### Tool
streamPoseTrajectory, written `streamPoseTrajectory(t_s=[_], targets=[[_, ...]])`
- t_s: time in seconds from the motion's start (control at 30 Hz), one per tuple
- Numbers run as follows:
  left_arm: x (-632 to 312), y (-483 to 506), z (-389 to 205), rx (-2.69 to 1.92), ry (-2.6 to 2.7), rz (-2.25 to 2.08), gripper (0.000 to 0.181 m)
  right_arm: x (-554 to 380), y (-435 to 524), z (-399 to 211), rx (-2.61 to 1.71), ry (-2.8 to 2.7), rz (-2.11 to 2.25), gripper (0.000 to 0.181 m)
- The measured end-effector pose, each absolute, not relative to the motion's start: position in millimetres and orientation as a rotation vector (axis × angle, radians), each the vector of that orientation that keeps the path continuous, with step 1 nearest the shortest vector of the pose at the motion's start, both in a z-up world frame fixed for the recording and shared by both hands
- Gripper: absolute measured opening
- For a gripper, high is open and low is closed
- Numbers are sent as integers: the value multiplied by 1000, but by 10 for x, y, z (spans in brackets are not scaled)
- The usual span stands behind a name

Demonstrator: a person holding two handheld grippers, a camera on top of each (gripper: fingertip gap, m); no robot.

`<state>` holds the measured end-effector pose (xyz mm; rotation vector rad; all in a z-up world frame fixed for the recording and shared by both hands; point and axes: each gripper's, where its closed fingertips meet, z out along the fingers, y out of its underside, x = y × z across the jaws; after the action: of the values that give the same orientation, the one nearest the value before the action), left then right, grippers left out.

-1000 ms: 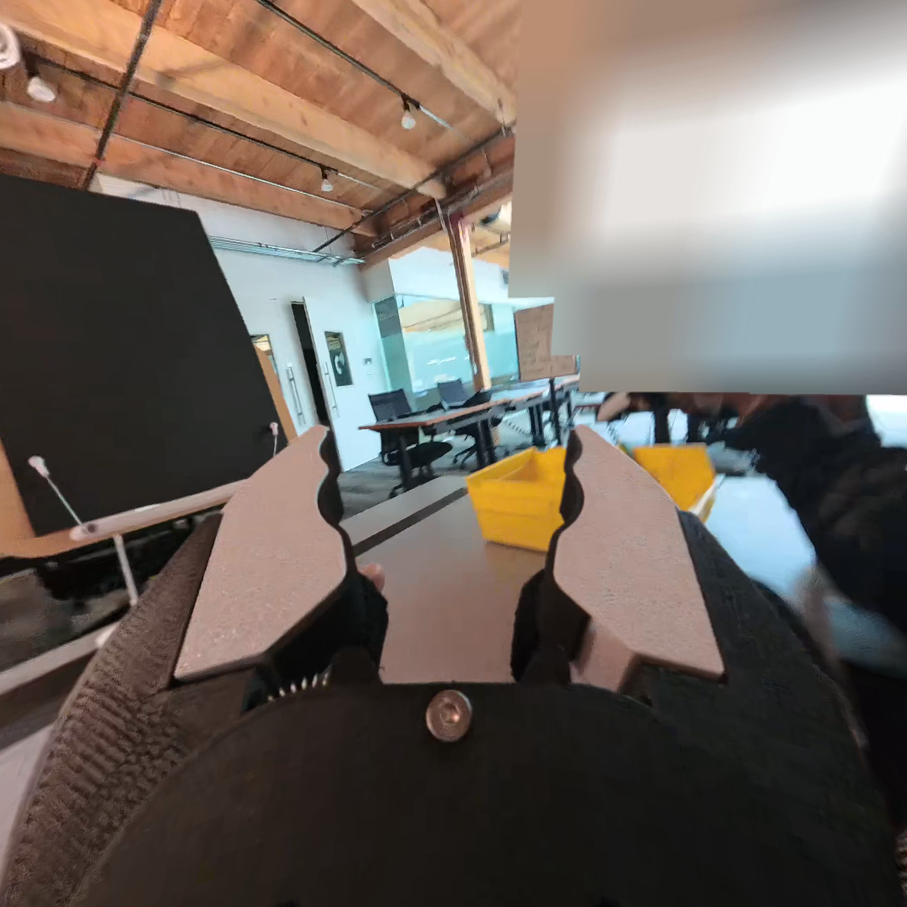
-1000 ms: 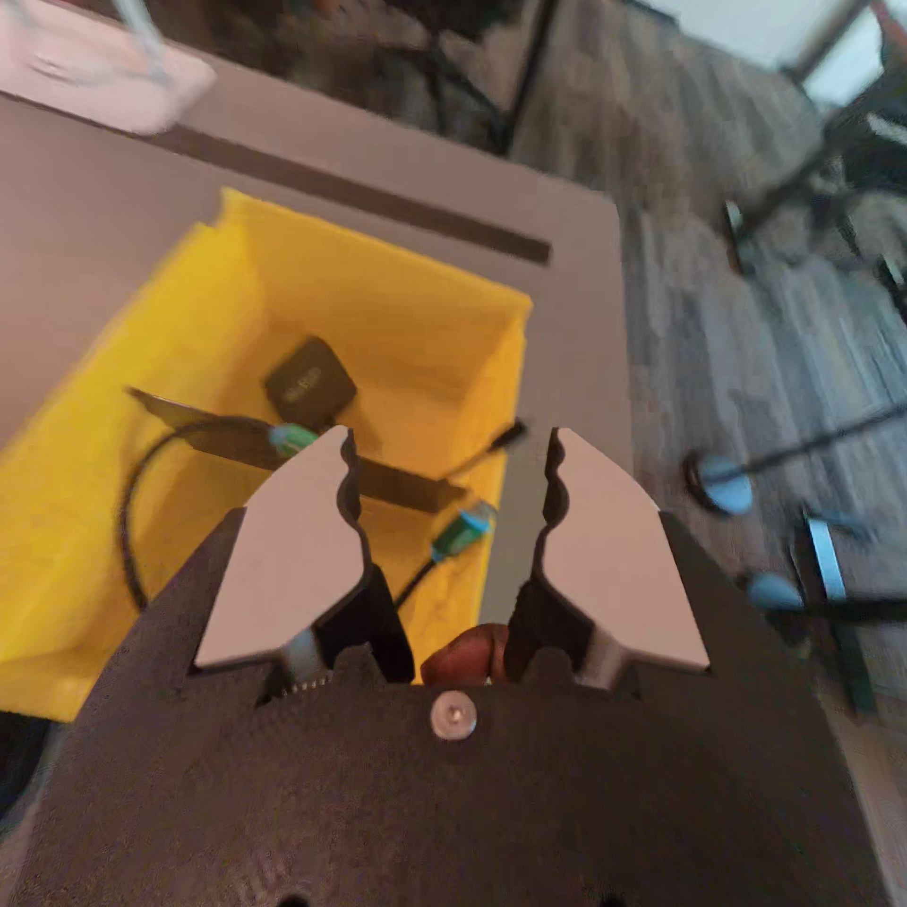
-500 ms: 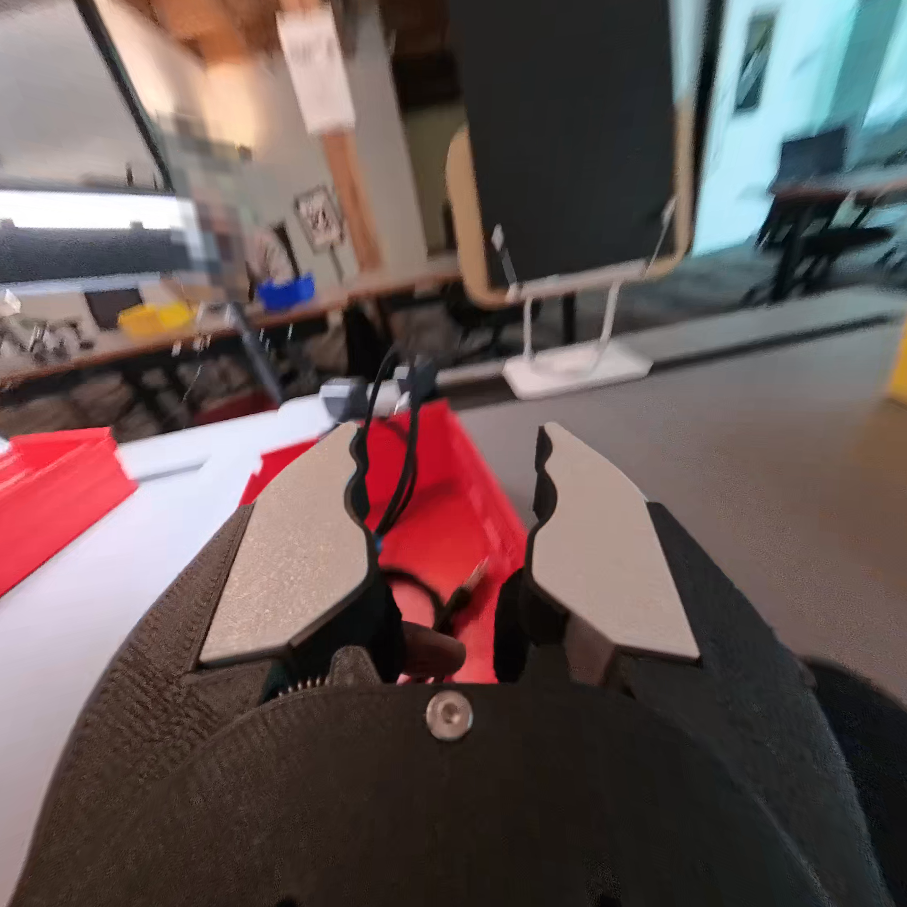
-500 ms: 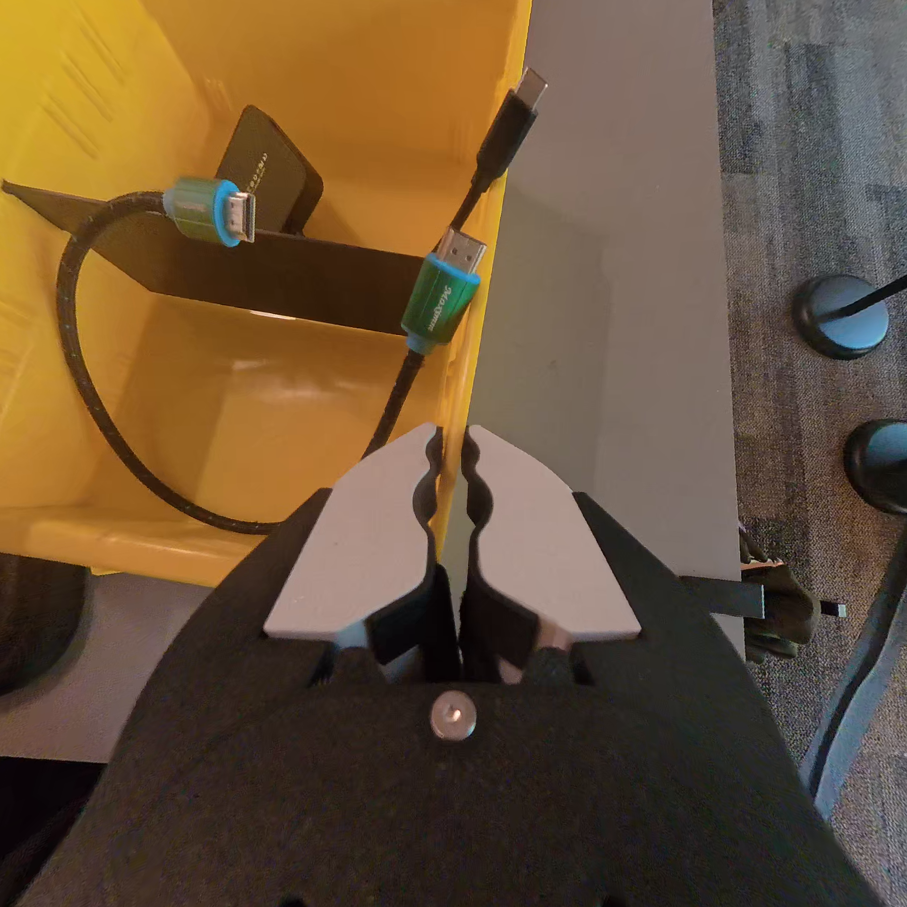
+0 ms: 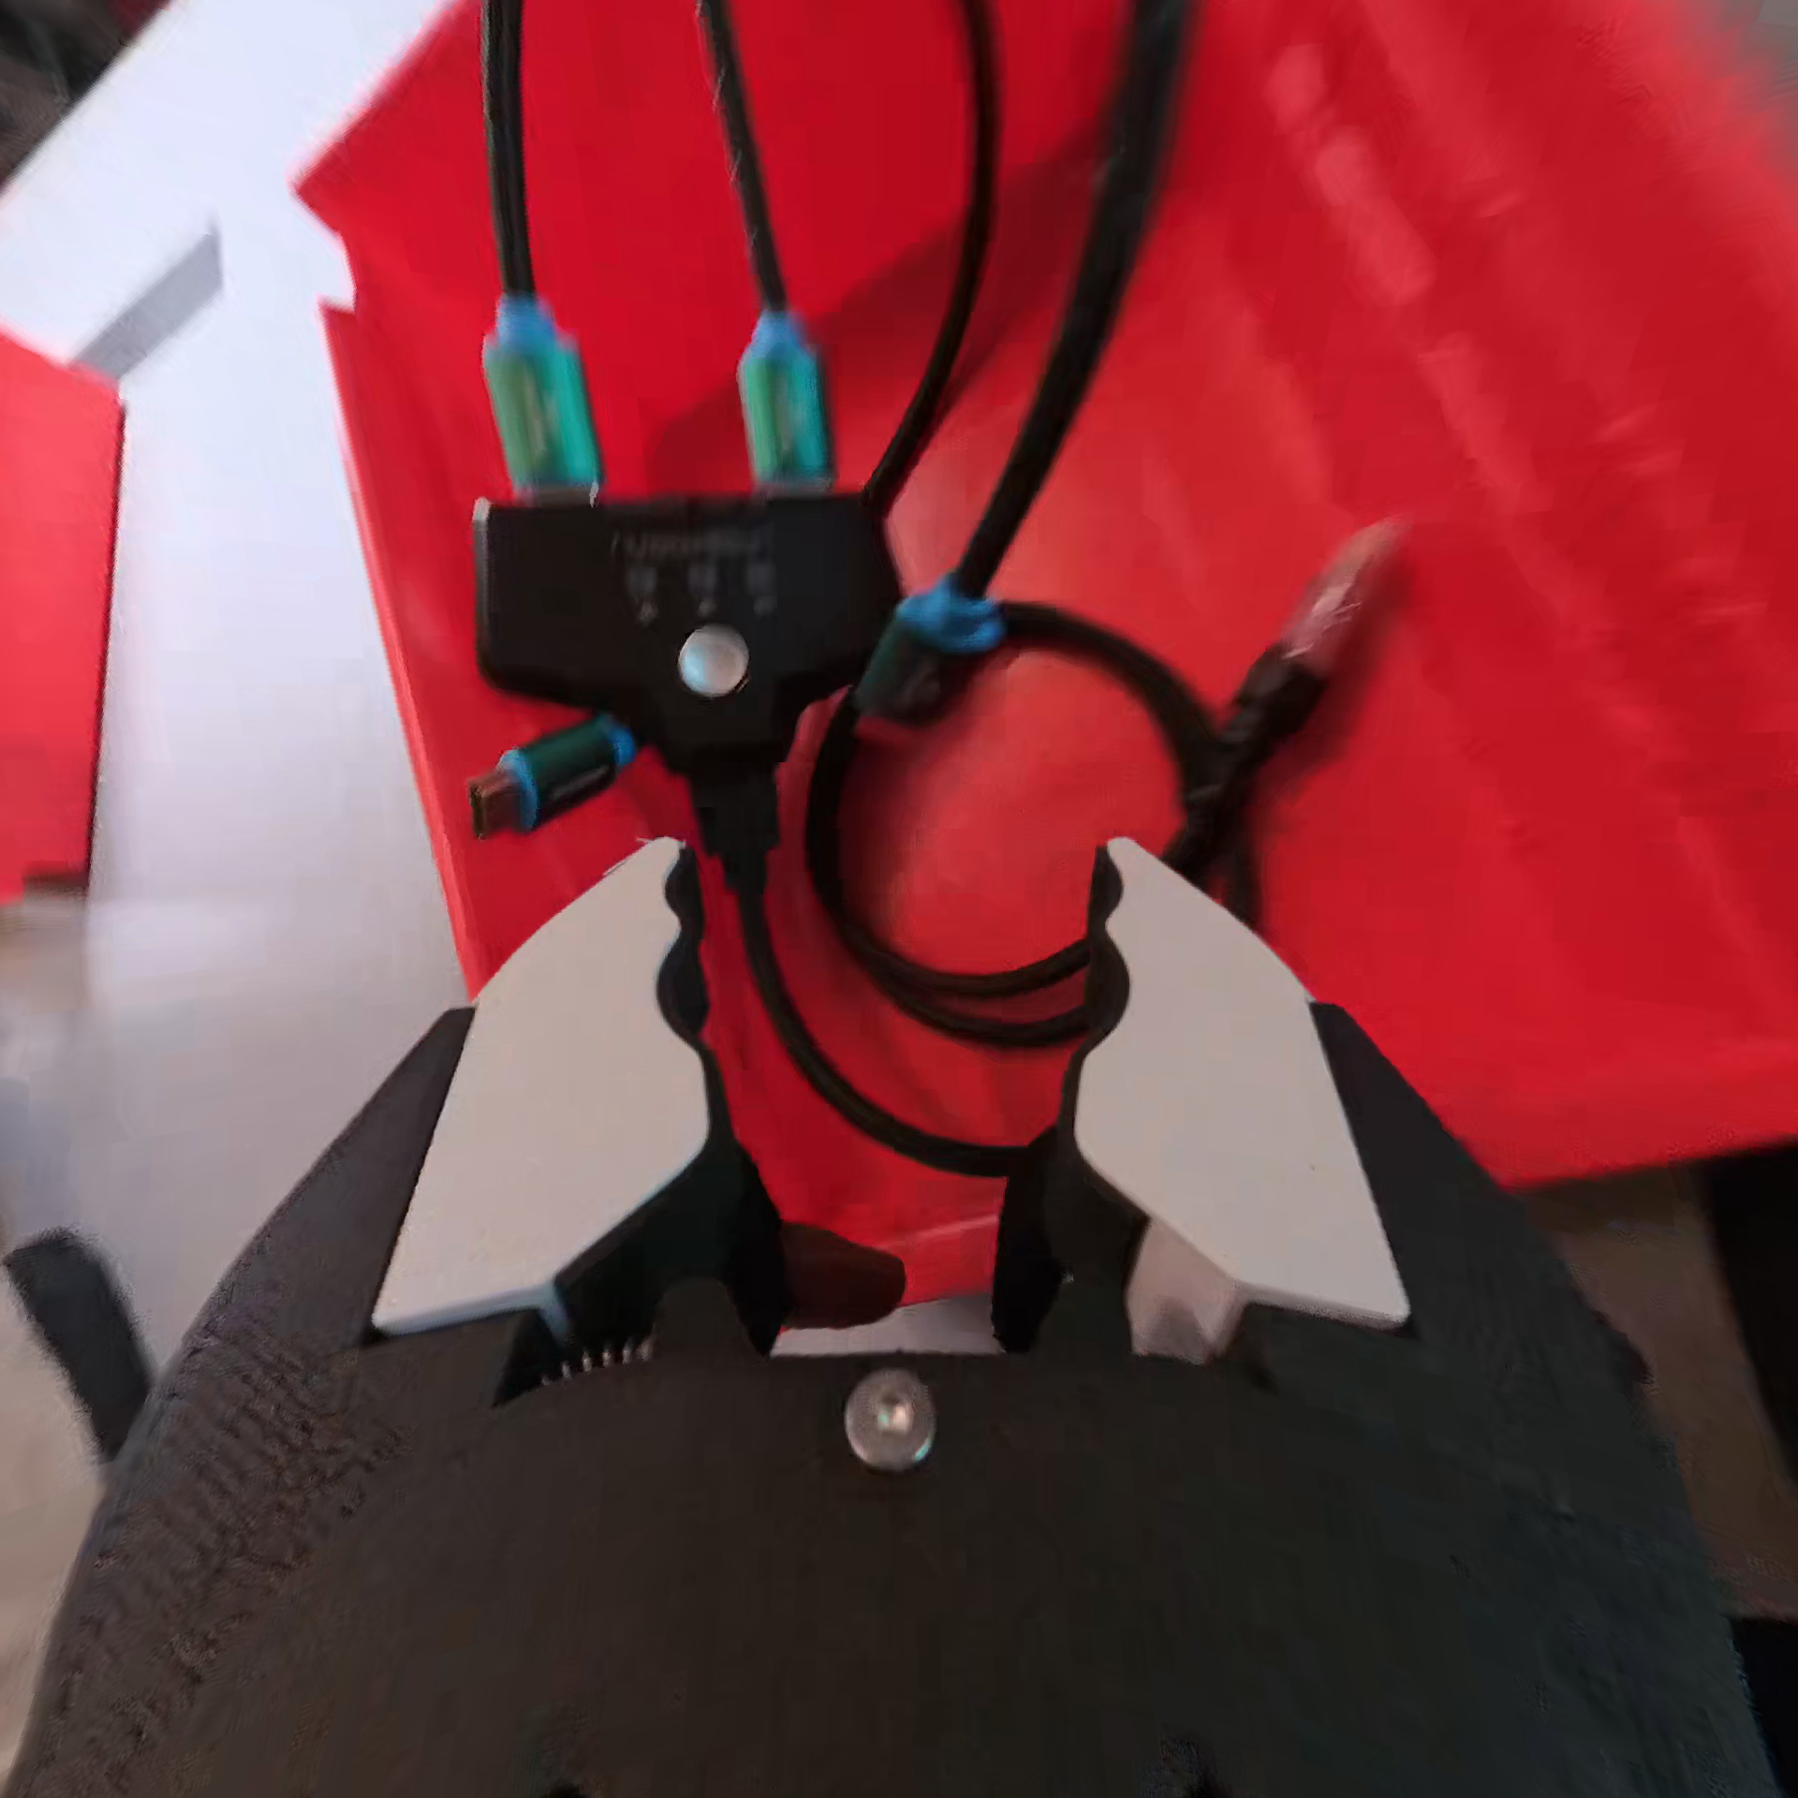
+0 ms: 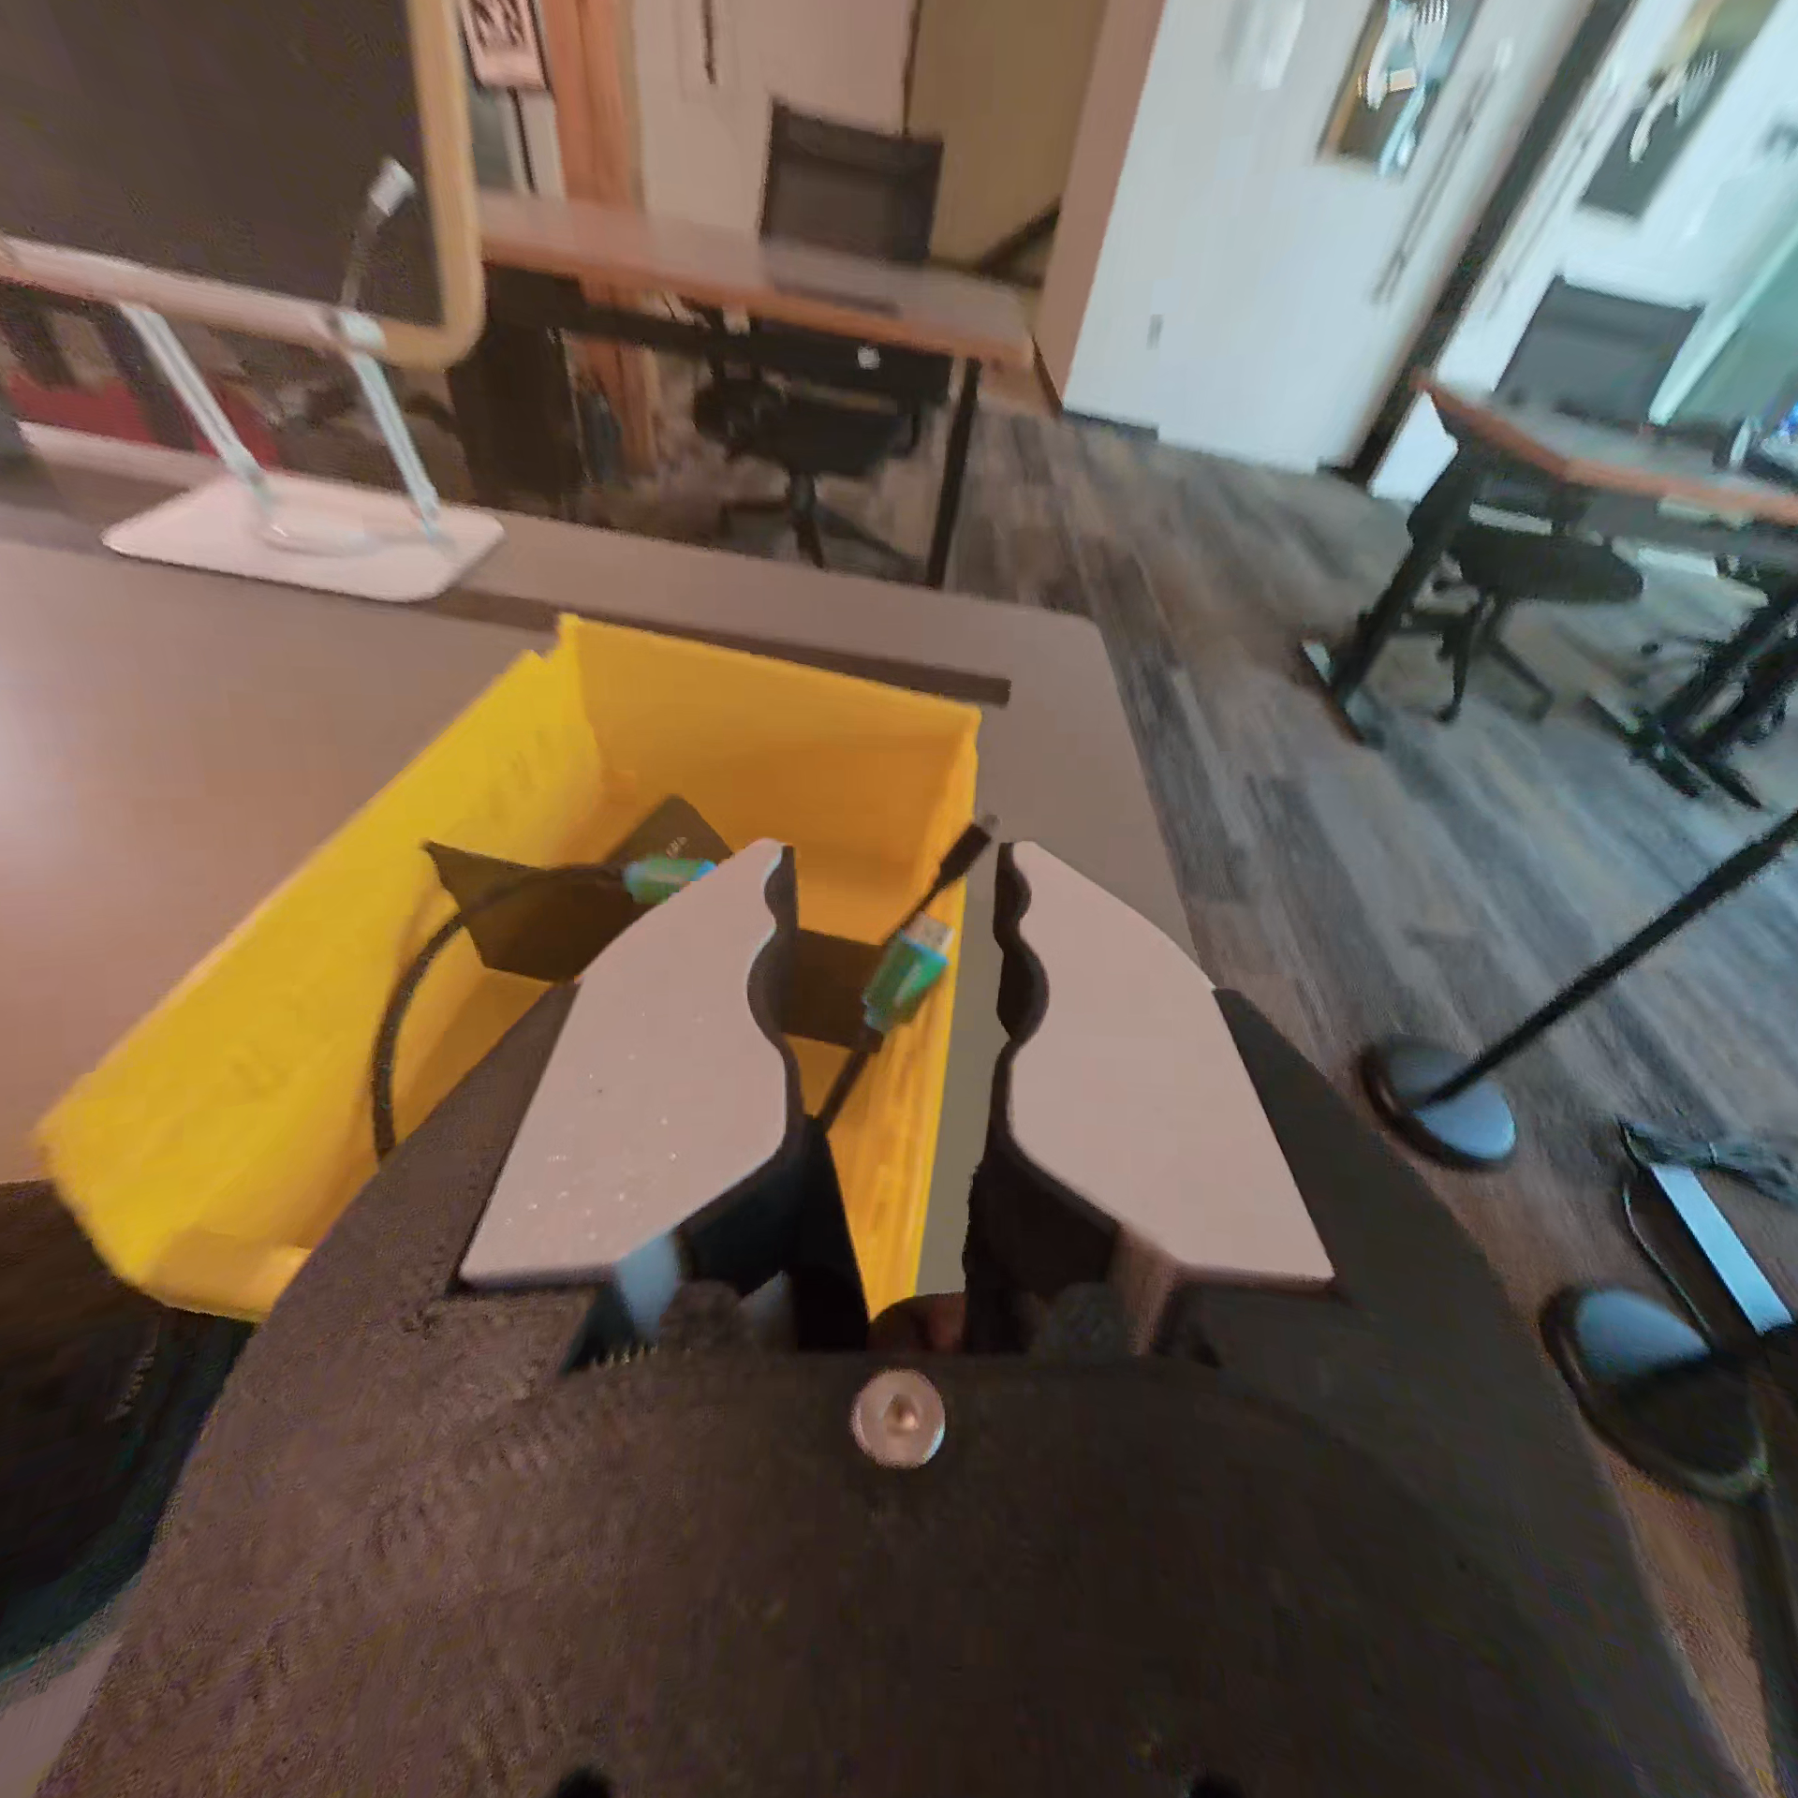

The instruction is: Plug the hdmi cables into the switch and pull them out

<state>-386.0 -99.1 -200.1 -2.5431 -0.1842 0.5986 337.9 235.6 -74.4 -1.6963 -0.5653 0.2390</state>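
Just ahead of hand-held gripper: switch.

Wood-plank floor, desks (office chairs)

An open-plan office: long desks with black swivel chairs fill the upper half of the right wrist frame on a wood-plank floor, framed pictures hang on white walls at upper right, and a table carries a yellow bin.
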Motion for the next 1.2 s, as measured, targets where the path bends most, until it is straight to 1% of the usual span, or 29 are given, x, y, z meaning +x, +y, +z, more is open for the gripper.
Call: streamPoseTrajectory(t_s=[0.17, 0.33, 0.47, 0.57, 0.6, 0.63, 0.7, 0.77, 0.87, 0.97, 1.2], targets=[[-4203, -1036, -2218, -2631, -340, 668, 68, 3294, 2212, -513, -1579, -580, 264, 36], [-4306, -900, -2053, -2550, -336, 823, 58, 3258, 2165, -448, -1550, -589, 253, 36], [-4292, -874, -2215, -2636, -345, 783, 58, 3230, 2139, -413, -1532, -596, 262, 36], [-4427, -959, -2365, -2713, -407, 839, 59, 3216, 2125, -407, -1527, -605, 256, 36], [-4464, -941, -2364, -2698, -394, 877, 55, 3220, 2125, -407, -1527, -605, 247, 36], [-4487, -933, -2381, -2698, -387, 899, 54, 3225, 2123, -405, -1526, -605, 238, 36], [-4540, -937, -2418, -2702, -364, 944, 34, 3219, 2118, -386, -1514, -606, 236, 36], [-4547, -920, -2422, -2671, -343, 936, 33, 3204, 2109, -370, -1504, -608, 241, 36], [-4503, -913, -2201, -2531, -321, 966, 31, 3176, 2099, -349, -1492, -613, 236, 35], [-4390, -882, -1859, -2374, -260, 992, 24, 3085, 2068, -292, -1457, -628, 251, 32], [-4103, -771, -1075, -2069, -156, 1069, 24, 2793, 1945, -225, -1388, -725, 282, 31]])
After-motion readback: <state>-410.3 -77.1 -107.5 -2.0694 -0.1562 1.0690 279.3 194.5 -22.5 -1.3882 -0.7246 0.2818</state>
